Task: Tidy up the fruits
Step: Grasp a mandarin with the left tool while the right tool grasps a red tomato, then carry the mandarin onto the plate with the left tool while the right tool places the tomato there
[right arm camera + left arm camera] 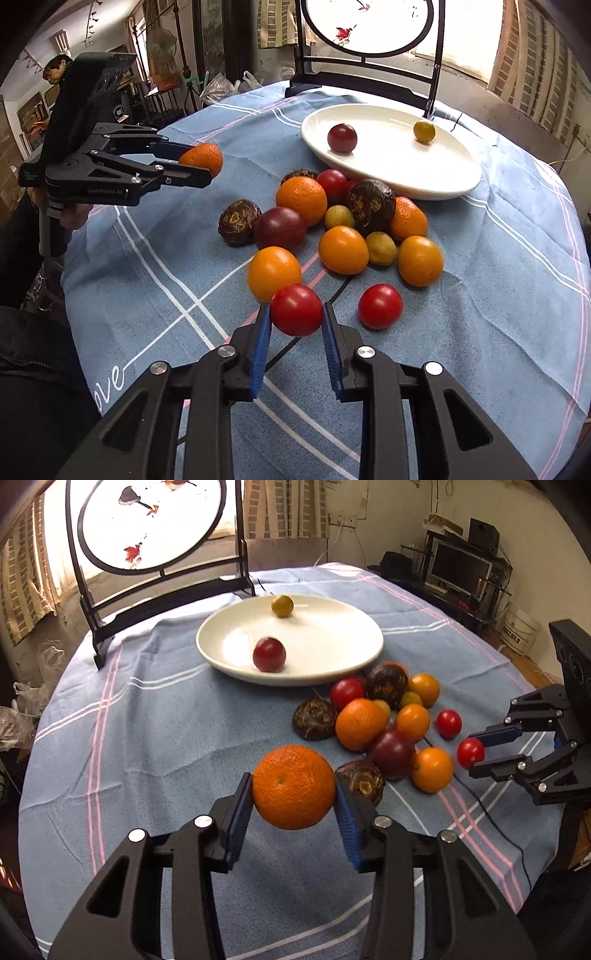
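Blue cloth (147,738), orange (293,786) between left gripper (293,801) pads, tomato (296,309) between right gripper (296,317) pads

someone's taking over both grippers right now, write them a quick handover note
Left gripper: shut on the large orange, held above the cloth.
Right gripper: shut on a red tomato, near the pile's edge.
Done: the white plate already holds a dark red fruit and a yellow-green fruit.
Left: plate both held fruits, then the pile on the blue tablecloth beside the plate: oranges, tomatoes, dark brown fruits.
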`<state>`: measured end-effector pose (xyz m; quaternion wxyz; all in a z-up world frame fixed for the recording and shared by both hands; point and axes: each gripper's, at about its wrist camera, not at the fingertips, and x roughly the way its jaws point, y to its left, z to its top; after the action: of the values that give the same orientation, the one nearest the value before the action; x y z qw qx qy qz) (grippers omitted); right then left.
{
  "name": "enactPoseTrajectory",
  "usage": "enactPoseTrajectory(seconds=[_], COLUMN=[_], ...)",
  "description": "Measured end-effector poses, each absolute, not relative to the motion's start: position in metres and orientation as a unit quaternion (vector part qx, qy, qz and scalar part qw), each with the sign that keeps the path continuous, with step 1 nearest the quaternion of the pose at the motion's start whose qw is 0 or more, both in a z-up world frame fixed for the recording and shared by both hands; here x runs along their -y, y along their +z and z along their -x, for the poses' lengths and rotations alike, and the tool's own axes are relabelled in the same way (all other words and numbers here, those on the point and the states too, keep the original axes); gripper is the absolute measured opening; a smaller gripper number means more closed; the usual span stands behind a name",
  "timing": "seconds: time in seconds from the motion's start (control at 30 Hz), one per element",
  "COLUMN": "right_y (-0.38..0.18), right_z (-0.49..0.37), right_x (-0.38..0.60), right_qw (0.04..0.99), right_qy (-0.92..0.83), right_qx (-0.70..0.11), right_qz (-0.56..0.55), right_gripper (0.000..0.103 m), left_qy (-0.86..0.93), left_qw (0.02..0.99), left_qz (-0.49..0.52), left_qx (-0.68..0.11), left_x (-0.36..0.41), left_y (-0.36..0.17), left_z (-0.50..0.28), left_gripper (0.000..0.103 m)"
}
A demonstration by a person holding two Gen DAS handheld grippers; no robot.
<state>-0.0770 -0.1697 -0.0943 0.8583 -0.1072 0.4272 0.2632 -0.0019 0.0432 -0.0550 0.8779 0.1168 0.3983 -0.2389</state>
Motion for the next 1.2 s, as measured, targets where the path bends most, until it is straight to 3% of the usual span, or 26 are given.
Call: enactPoseTrajectory(seconds=[0.23, 0.47, 1.2], right_y=[-0.036, 0.002, -0.055], right_z=[0.051, -0.014, -0.141], right_x=[0.18, 0.189, 0.176], right_qw=[0.899, 0.921, 0.9], right_qy=[0.242, 0.213, 0.18], right_qx=[-0.354, -0.319, -0.394], right_qz=[0.094, 0.069, 0.055], right_gripper=[0.027, 0.027, 0.03], left_qy=[-0.2, -0.173, -0.114], left_qw=[0.915, 0.925, 0.908], left_qz=[-0.094, -0.086, -0.117], left_qx=[-0.338, -0.326, -0.386], left_x=[-0.023, 0.007, 0.044], left_y=[0.004, 0.023, -0.043], left_z=[-0.024, -0.078, -0.172], left_gripper=[0.042, 0.042, 0.044])
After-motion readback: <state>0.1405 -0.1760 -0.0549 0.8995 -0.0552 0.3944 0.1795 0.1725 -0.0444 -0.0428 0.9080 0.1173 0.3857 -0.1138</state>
